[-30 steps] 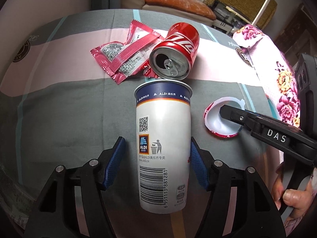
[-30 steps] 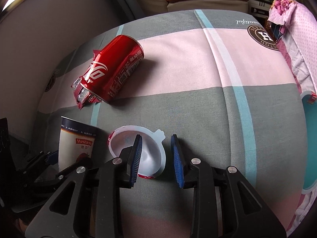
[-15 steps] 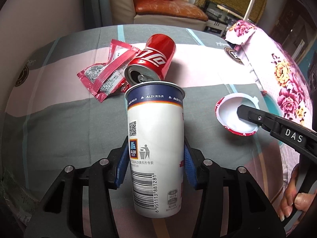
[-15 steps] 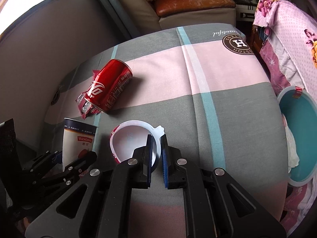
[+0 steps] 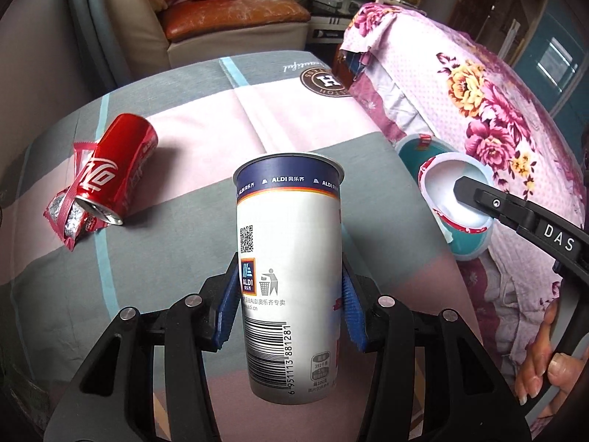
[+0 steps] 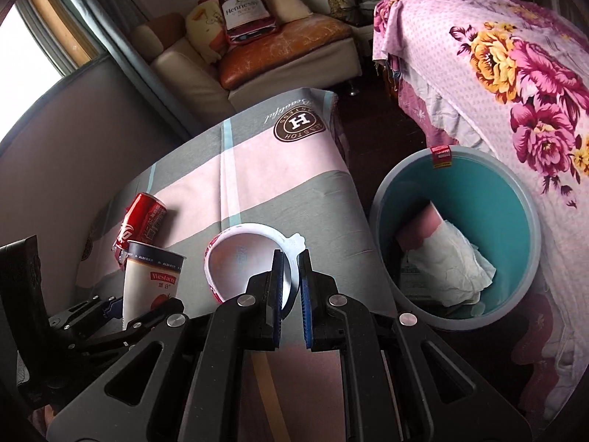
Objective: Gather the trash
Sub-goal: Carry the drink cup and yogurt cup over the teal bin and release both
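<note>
Left claw (image 5: 289,307) is clenched on the tall white ALDI cup (image 5: 289,276), its blue pads (image 5: 226,311) pressing both sides of the cup's lower half, which sits upright between them and is lifted above the bench (image 5: 206,169). Right claw (image 6: 291,276) is clamped on the rim of the shallow white lid (image 6: 235,254), one pad inside the rim and one outside, holding it clear of the bench. Just right of that claw and lower, on the floor, stands the teal bin (image 6: 383,199) with crumpled white paper (image 6: 449,261) inside. Far ahead and left of the left claw, a red cola can (image 5: 114,176) lies on its side on the striped cloth, touching a red snack wrapper (image 5: 66,217) at its open end.
</note>
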